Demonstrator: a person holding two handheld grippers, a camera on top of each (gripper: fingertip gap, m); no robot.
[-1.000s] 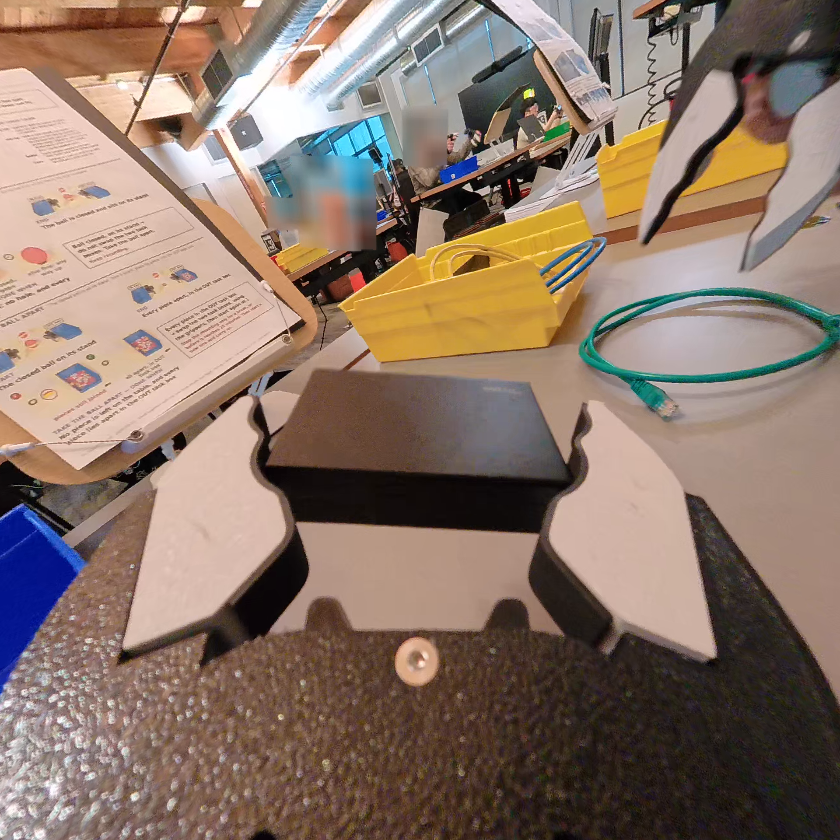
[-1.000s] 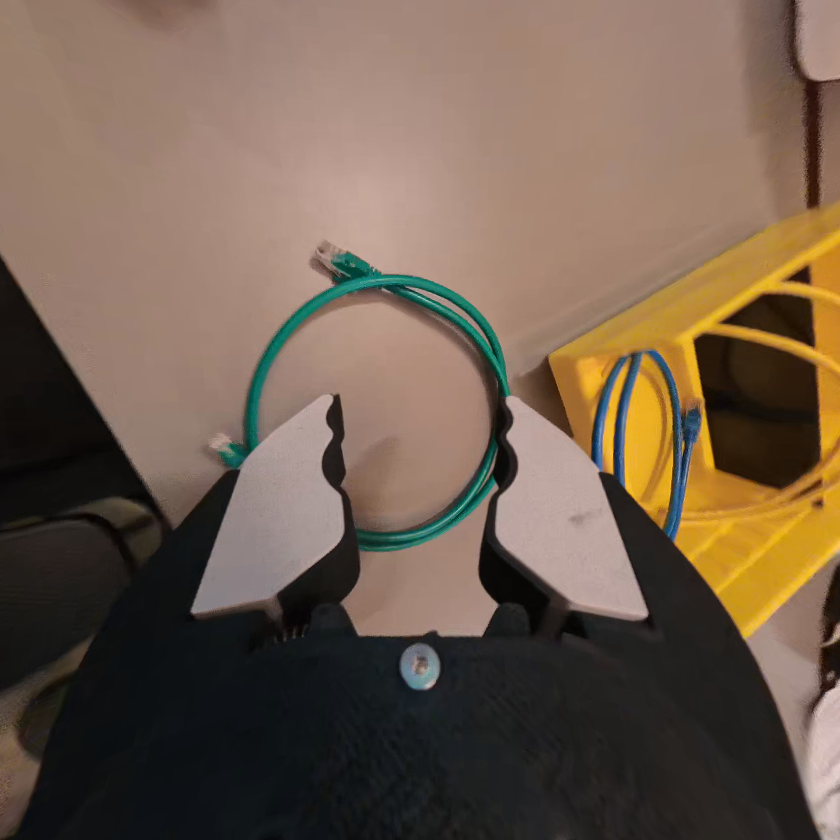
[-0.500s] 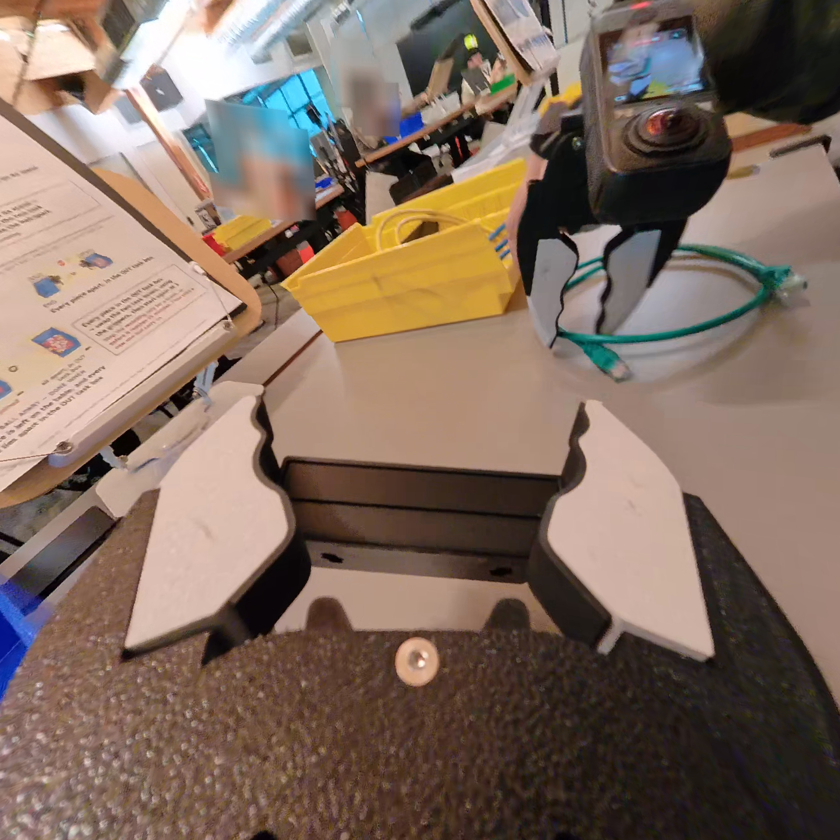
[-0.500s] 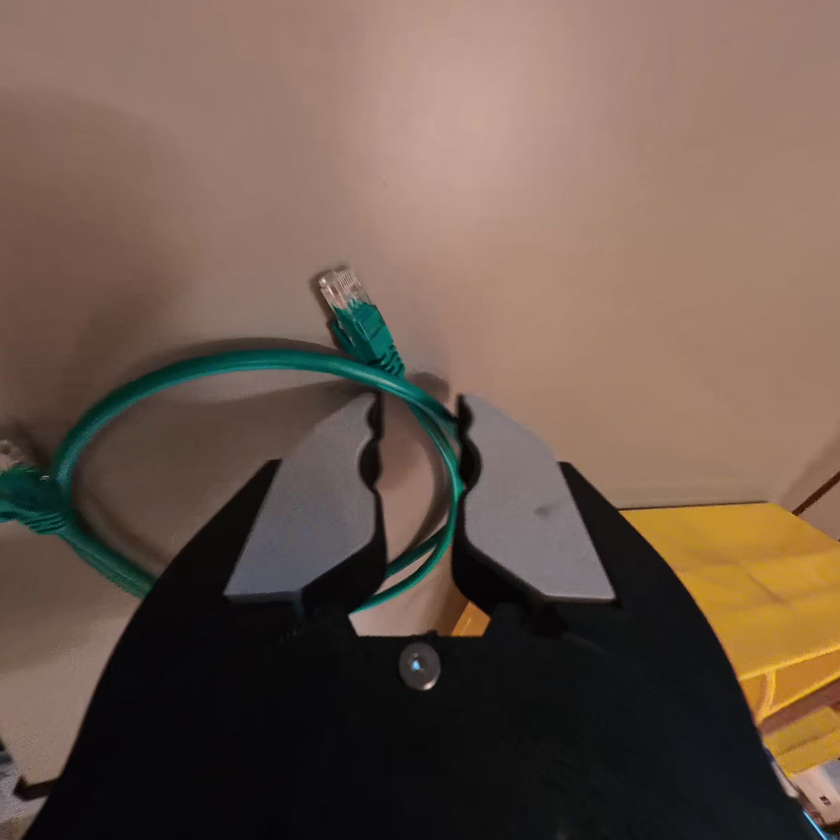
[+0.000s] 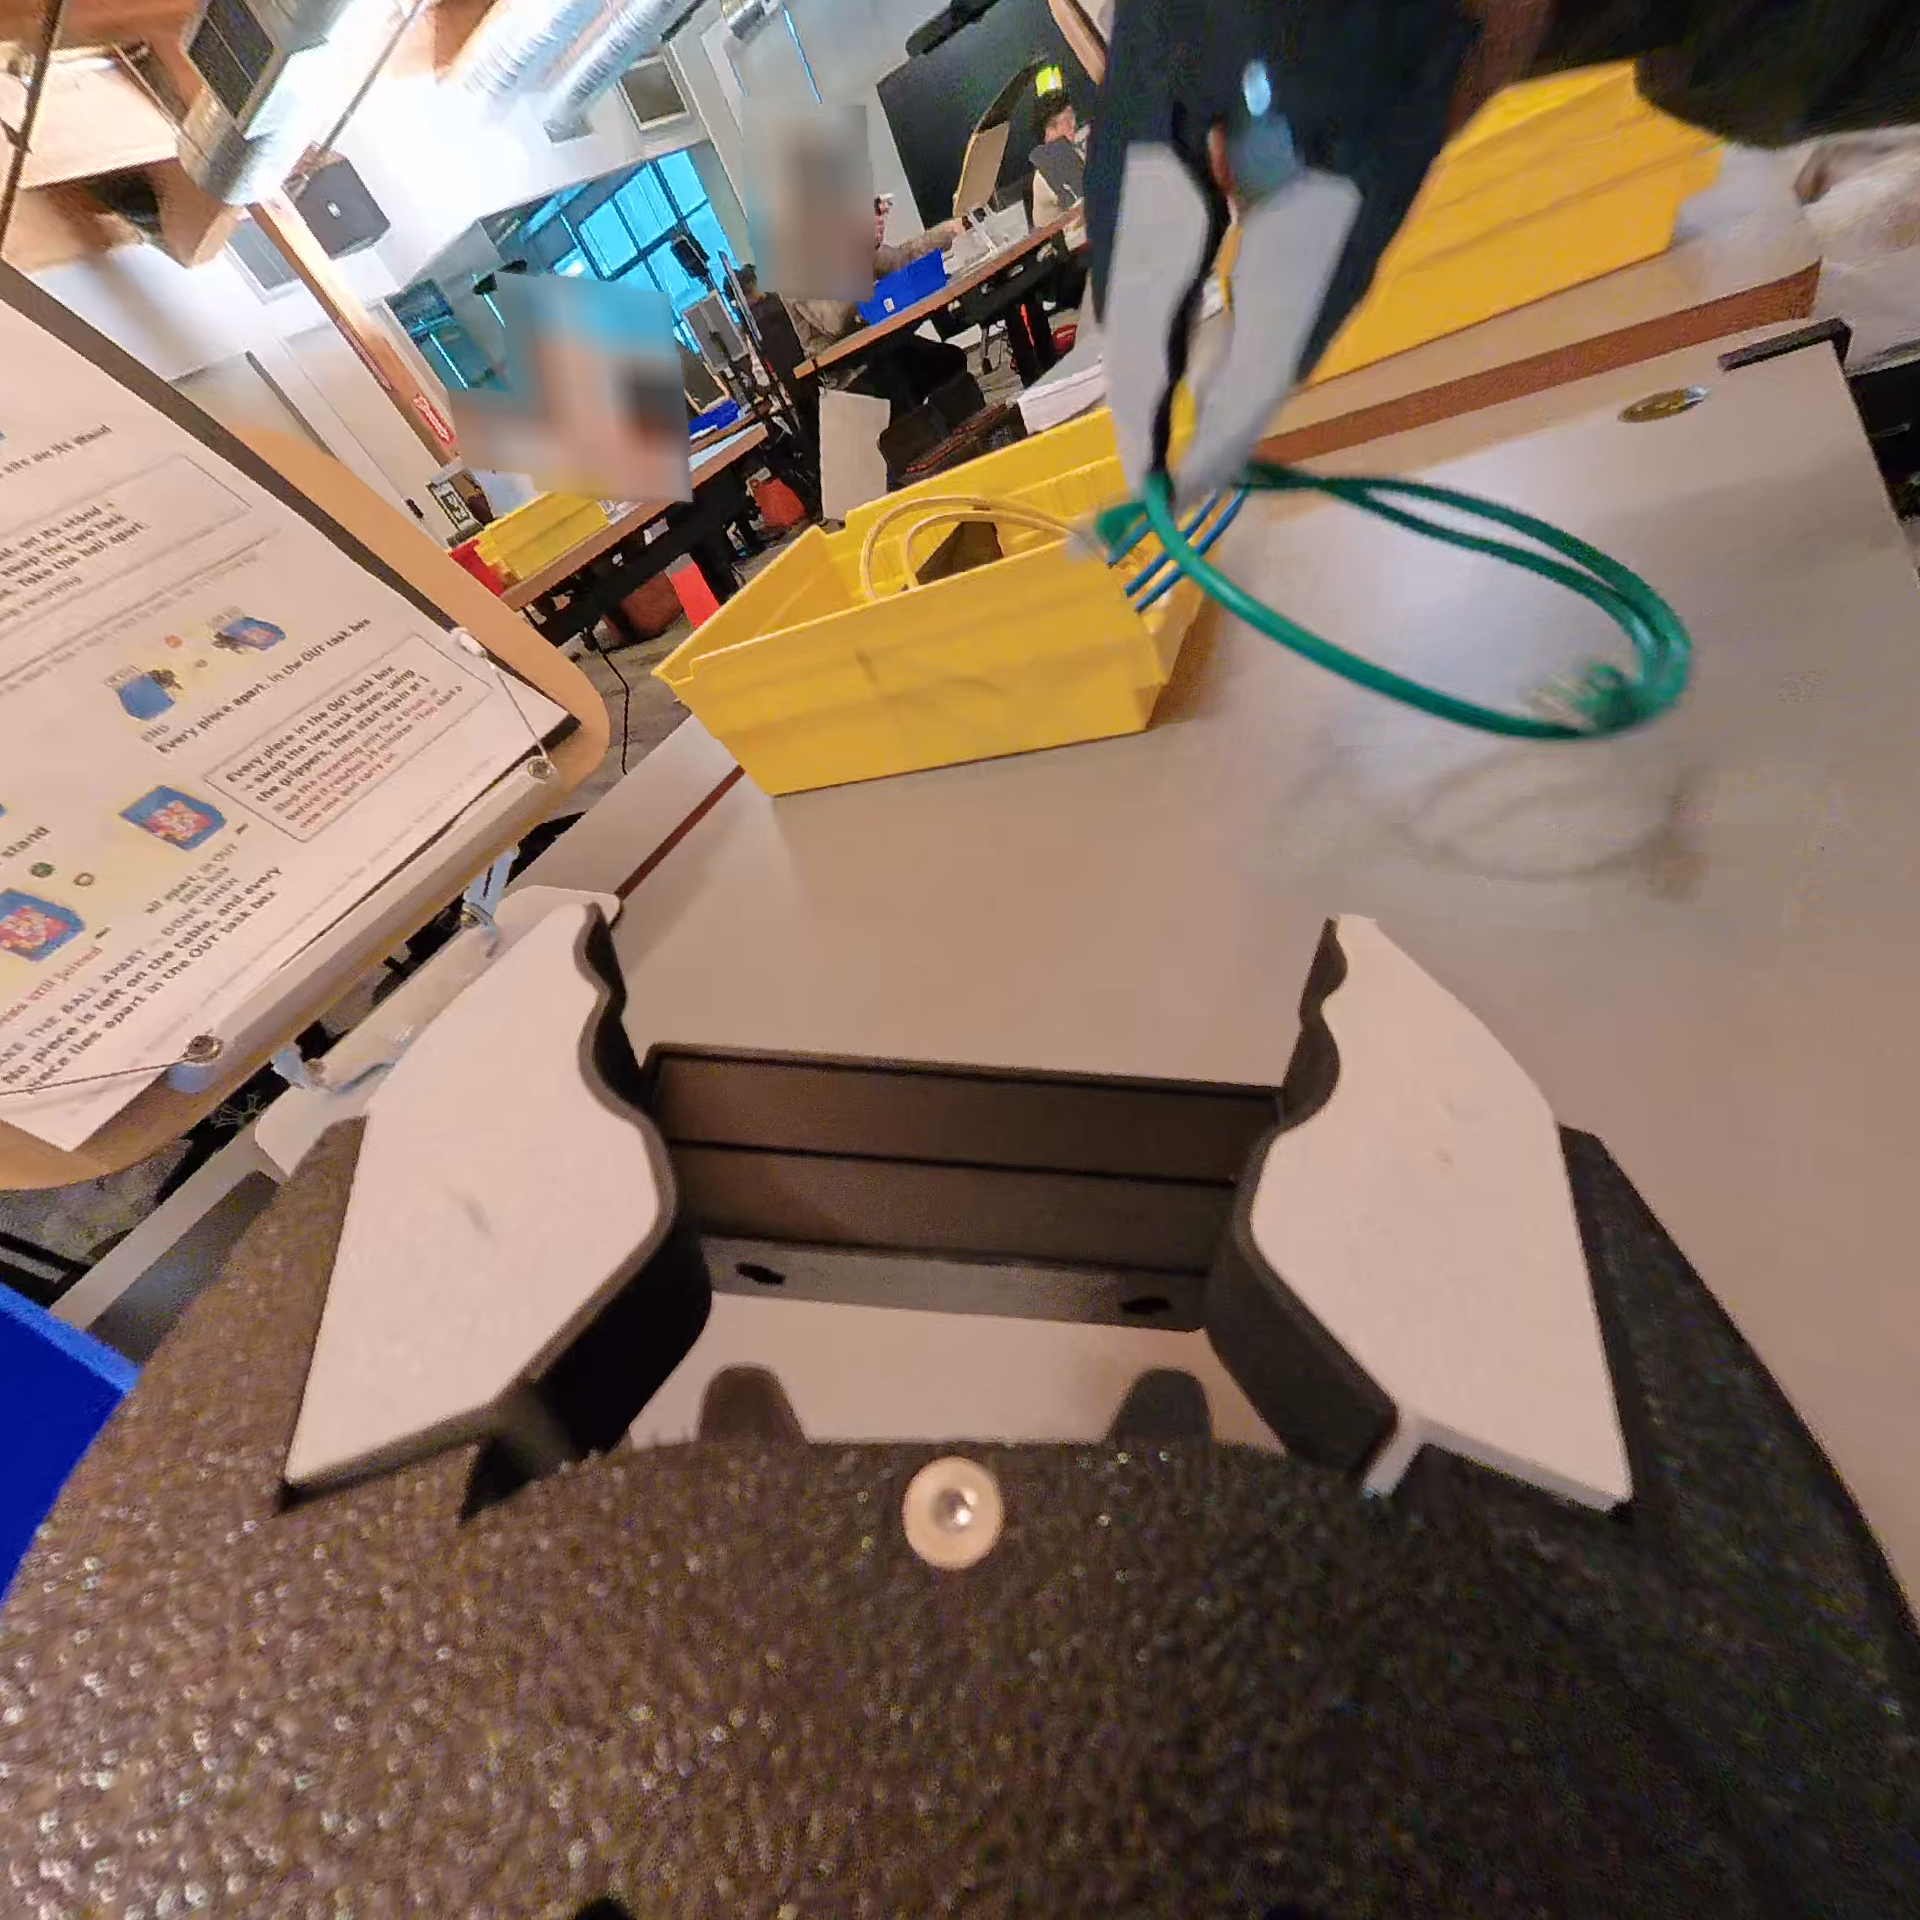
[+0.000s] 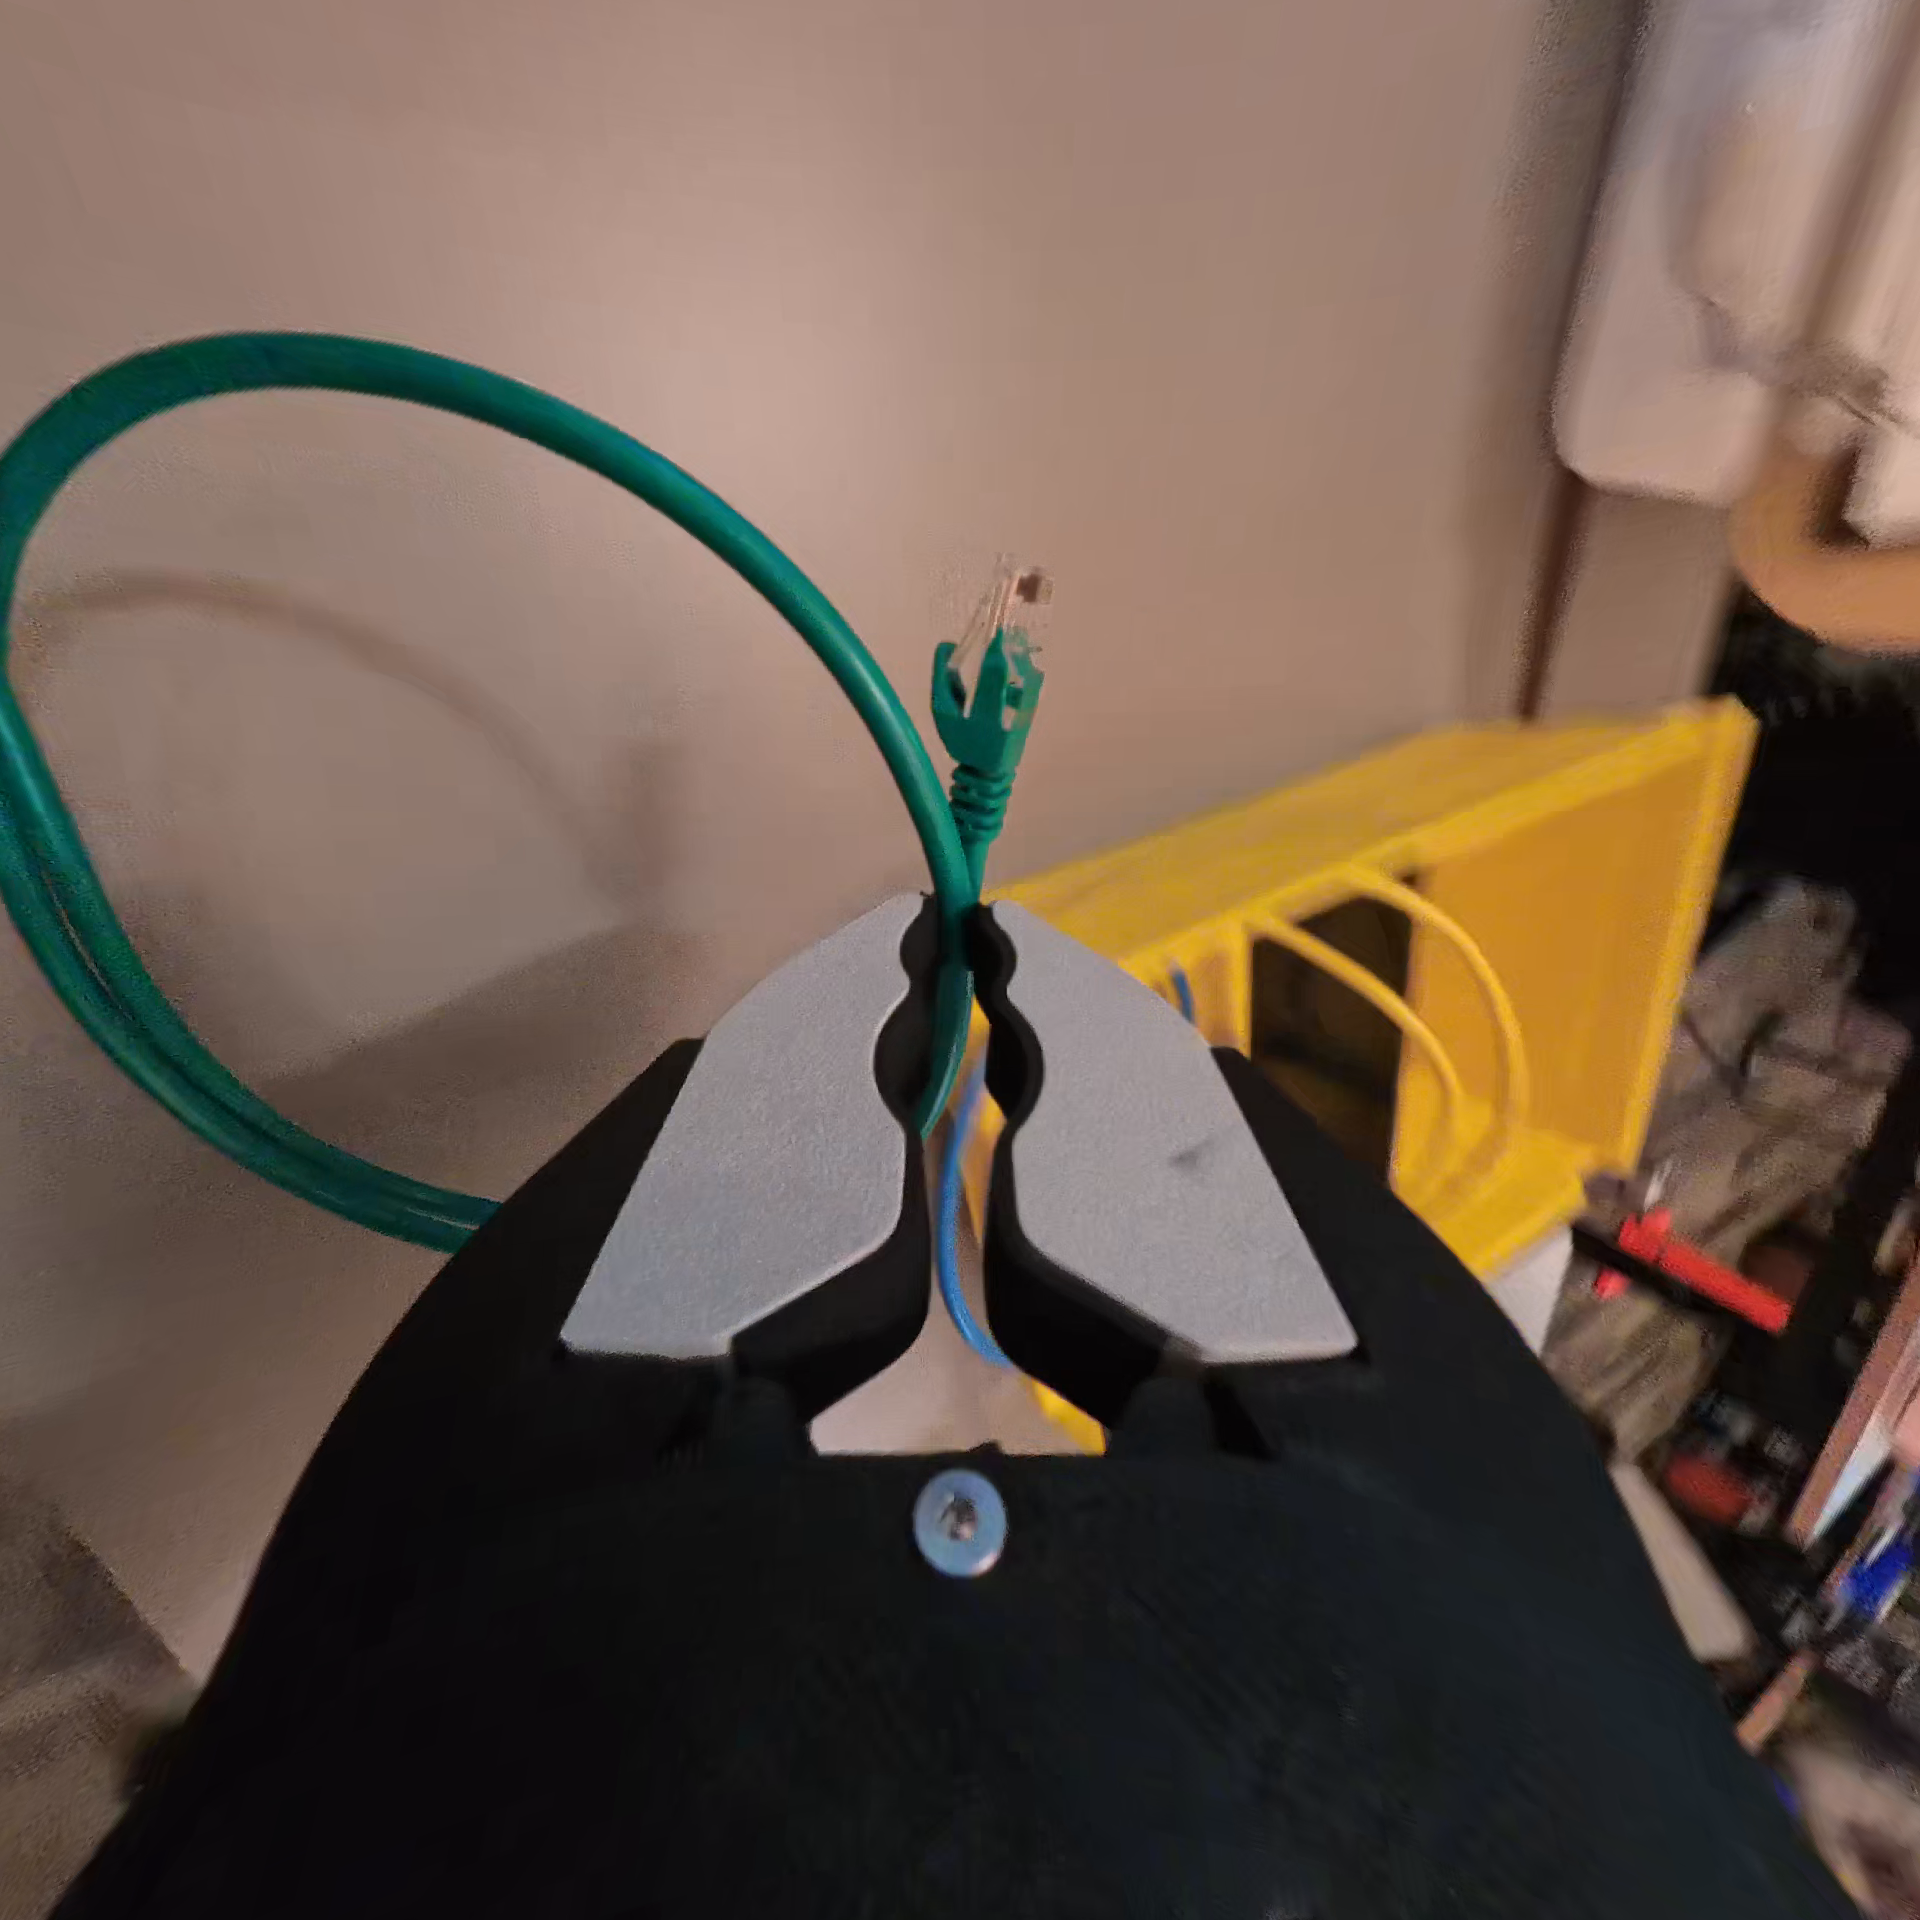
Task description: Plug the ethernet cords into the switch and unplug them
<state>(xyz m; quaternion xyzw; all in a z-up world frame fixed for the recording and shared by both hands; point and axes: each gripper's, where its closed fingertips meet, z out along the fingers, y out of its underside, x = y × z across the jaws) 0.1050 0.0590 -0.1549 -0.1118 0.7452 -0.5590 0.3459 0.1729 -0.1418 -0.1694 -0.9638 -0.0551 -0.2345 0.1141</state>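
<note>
The black switch (image 5: 956, 1174) sits crosswise between the fingers of my left gripper (image 5: 966, 935), which is shut on its two ends; I see its edge and a face with two mounting slots. My right gripper (image 6: 961, 914) is shut on the green ethernet cord (image 6: 623, 457) just behind one plug (image 6: 987, 696), which points away from the tips. The cord's loop hangs off the grey table (image 5: 1039, 883). In the left wrist view the right gripper (image 5: 1184, 473) is above the far side of the table, with the green cord (image 5: 1455, 707) dangling to the right.
A yellow bin (image 5: 935, 675) holding cream and blue cords stands at the table's far left; it also shows in the right wrist view (image 6: 1507, 831). A tilted instruction board (image 5: 208, 675) stands to the left. A blue bin (image 5: 42, 1434) is at the lower left. My hands' fingertips stand some 25 cm from each other.
My right gripper came down onto the green cord, shut on it near a plug and lifted it off the table. My left gripper tilted onto the switch and has held it since.
</note>
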